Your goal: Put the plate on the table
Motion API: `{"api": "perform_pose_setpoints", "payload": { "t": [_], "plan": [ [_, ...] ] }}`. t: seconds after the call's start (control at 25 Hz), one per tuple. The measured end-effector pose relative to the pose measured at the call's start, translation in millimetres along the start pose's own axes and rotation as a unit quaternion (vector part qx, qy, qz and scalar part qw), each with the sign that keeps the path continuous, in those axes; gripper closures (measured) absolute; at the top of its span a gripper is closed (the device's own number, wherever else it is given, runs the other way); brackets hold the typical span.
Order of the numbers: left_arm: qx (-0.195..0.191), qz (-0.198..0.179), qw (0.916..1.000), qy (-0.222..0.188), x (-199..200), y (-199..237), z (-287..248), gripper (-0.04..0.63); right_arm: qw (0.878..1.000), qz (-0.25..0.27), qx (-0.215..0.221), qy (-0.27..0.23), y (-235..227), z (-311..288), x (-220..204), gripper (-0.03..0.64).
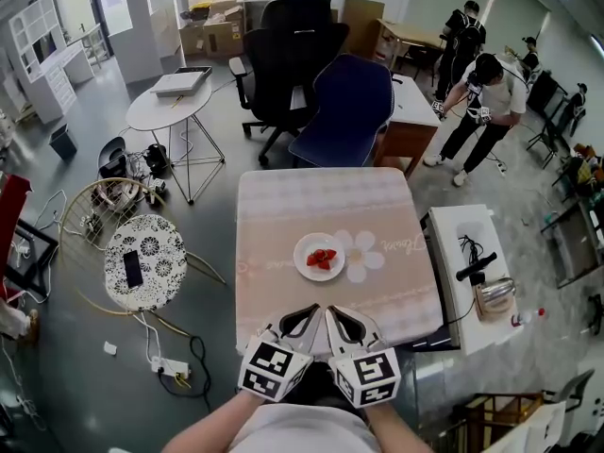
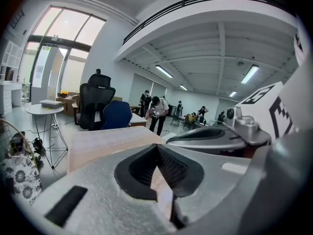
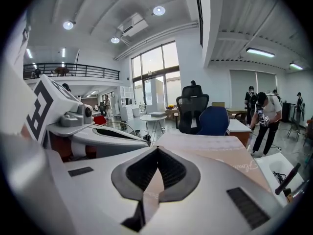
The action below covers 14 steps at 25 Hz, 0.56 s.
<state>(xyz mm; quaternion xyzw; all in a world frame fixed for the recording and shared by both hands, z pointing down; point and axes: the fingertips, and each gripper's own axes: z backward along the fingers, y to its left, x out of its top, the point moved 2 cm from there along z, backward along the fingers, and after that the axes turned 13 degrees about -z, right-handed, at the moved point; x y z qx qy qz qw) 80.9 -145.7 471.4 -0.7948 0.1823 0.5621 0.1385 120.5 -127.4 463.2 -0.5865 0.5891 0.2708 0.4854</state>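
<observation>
A white plate (image 1: pixel 303 252) with cut strawberries (image 1: pixel 322 258) rests in the middle of the pale pink table (image 1: pixel 283 206), next to a printed white flower. Both grippers are held side by side over the table's near edge, a short way back from the plate. My left gripper (image 1: pixel 311 312) is shut with nothing between its pads; in the left gripper view its jaws (image 2: pixel 157 149) meet at the tip. My right gripper (image 1: pixel 333 312) is likewise shut and empty, as the right gripper view (image 3: pixel 157 151) shows. The plate is hidden in both gripper views.
A blue chair (image 1: pixel 344 111) and a black office chair (image 1: pixel 293 55) stand at the table's far side. At the right is a white side unit (image 1: pixel 444 253) with cables and a device. A patterned round stool (image 1: pixel 143 260) sits left, and a person (image 1: pixel 481 92) stands far right.
</observation>
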Motion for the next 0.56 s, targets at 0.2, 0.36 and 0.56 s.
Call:
{"api": "perform_pose_setpoints", "payload": {
  "t": [0.2, 0.36, 0.56],
  "plan": [
    [0.003, -0.009, 0.9999, -0.007, 4.6, -2.8, 3.8, 0.592, 1.0, 0.0, -0.003, -0.005, 0.9, 3.8, 1.0, 0.614],
    [0.006, -0.009, 0.9999, -0.011, 5.9, -3.0, 4.1, 0.592, 1.0, 0.004, -0.002, -0.009, 1.4, 4.9, 2.4, 0.614],
    [0.012, -0.006, 0.9999, -0.011, 3.1, -3.9, 2.2, 0.591, 1.0, 0.008, 0.006, -0.01, 0.4, 4.2, -3.0, 0.614]
  ]
}}
